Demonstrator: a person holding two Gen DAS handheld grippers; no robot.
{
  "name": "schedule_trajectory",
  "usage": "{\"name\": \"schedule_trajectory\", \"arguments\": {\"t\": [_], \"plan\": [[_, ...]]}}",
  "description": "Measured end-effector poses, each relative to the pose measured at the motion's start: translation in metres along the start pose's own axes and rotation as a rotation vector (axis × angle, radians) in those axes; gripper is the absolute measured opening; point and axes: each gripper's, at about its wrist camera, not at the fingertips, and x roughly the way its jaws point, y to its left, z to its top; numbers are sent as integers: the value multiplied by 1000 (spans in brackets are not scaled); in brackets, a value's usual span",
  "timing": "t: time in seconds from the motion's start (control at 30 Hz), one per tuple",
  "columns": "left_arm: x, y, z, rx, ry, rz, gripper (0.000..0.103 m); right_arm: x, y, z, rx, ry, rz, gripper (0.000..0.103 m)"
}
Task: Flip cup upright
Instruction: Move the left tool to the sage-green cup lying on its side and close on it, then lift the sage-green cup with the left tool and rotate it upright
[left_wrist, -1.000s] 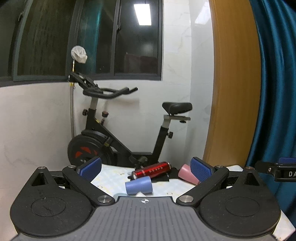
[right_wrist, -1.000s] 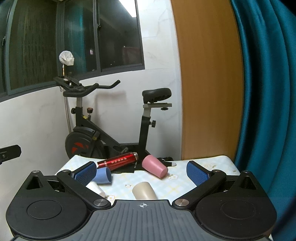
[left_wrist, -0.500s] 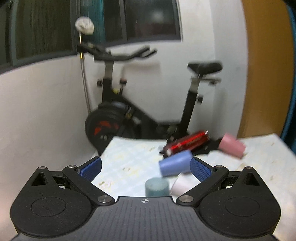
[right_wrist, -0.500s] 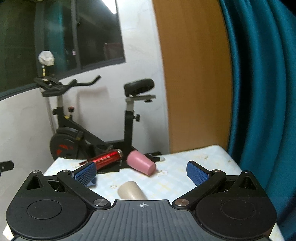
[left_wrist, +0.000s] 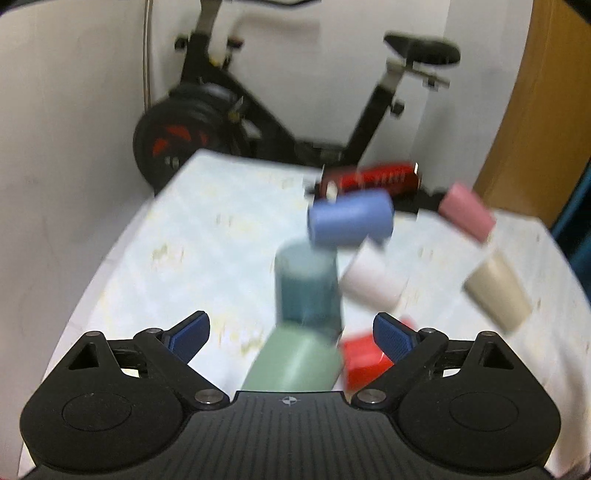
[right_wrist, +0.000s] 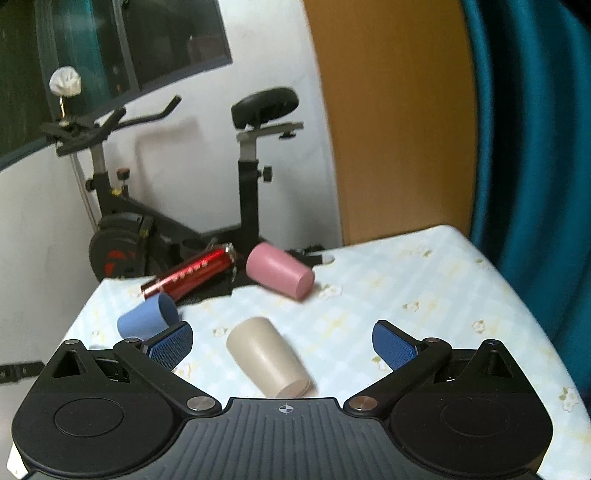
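Note:
Several cups lie on a pale patterned table (left_wrist: 207, 236). In the blurred left wrist view a light green cup (left_wrist: 295, 363) lies on its side between the fingers of my open left gripper (left_wrist: 291, 338), with a dark teal cup (left_wrist: 306, 284) just beyond it, then a blue cup (left_wrist: 351, 221), a white cup (left_wrist: 373, 282), a pink cup (left_wrist: 467, 214) and a beige cup (left_wrist: 496, 295). My right gripper (right_wrist: 282, 347) is open over the beige cup (right_wrist: 267, 360), which lies on its side. The blue cup (right_wrist: 147, 319) and pink cup (right_wrist: 279, 271) lie farther off.
A red metallic bottle (right_wrist: 192, 273) lies at the table's far edge on a black item. A red box (left_wrist: 364, 360) sits by the left gripper's right finger. An exercise bike (right_wrist: 147, 225) stands behind the table. A wooden panel and teal curtain (right_wrist: 535, 129) are to the right.
Both grippers have tilted down and moved forward over the table. The green and teal cups and the red box have come into the left view; the beige cup is now between the right fingers.

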Motion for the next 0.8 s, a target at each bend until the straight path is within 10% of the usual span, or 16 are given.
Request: {"name": "schedule_trajectory", "arguments": {"t": [0.8], "plan": [[49, 14, -47, -8, 170, -48, 71, 14, 26, -16, -90, 90, 17, 103]]}}
